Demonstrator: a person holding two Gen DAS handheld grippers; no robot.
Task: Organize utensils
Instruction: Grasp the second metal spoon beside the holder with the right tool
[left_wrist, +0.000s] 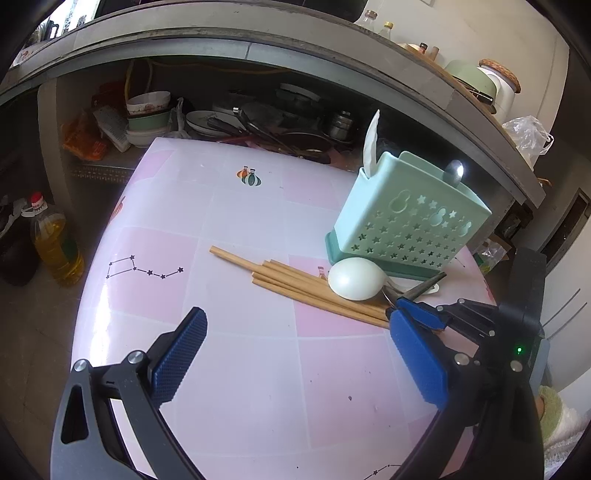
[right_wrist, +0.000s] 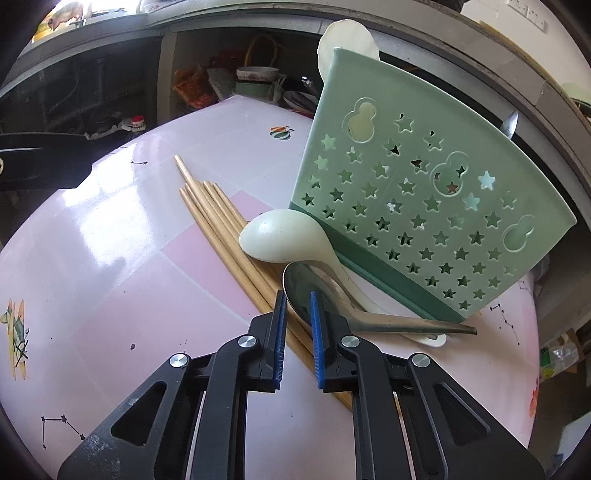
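On the pink-and-white tiled tabletop (right_wrist: 110, 258), near its far right edge, a mint-green perforated utensil holder (right_wrist: 424, 206) standing upright, star and gourd cut-outs across its front. Already inside it: 1 white plastic spoon (right_wrist: 345, 37) poking out of the left end, and 1 metal utensil (right_wrist: 511, 122) showing at the right end.

Just in front of the holder, loose on the tabletop: a bundle of wooden chopsticks (right_wrist: 214, 218) lying side by side, 1 of them reaching further out than the rest. Across their near ends, a cream plastic spoon (right_wrist: 273, 240), bowl resting on the chopsticks, handle running along the holder's base. Against it, a steel spoon (right_wrist: 388, 321), bowl over the chopsticks, handle pointing right, in front of the holder's base.

Right claw (right_wrist: 297, 295) angled downward at the steel spoon's bowl, blue pads drawn to a narrow gap, 1 pad at the bowl's left rim and the other over the bowl. Cannot tell whether the pads actually press on the metal.

Left claw (left_wrist: 297, 317) spread wide, nothing between its fingers, above a bare stretch of tabletop, nearer than the chopsticks.

Beyond the tabletop, a dim shelf (left_wrist: 103, 168) crowded with bowls and plates; on the floor to the left, a bottle of yellow cooking oil (left_wrist: 55, 243).
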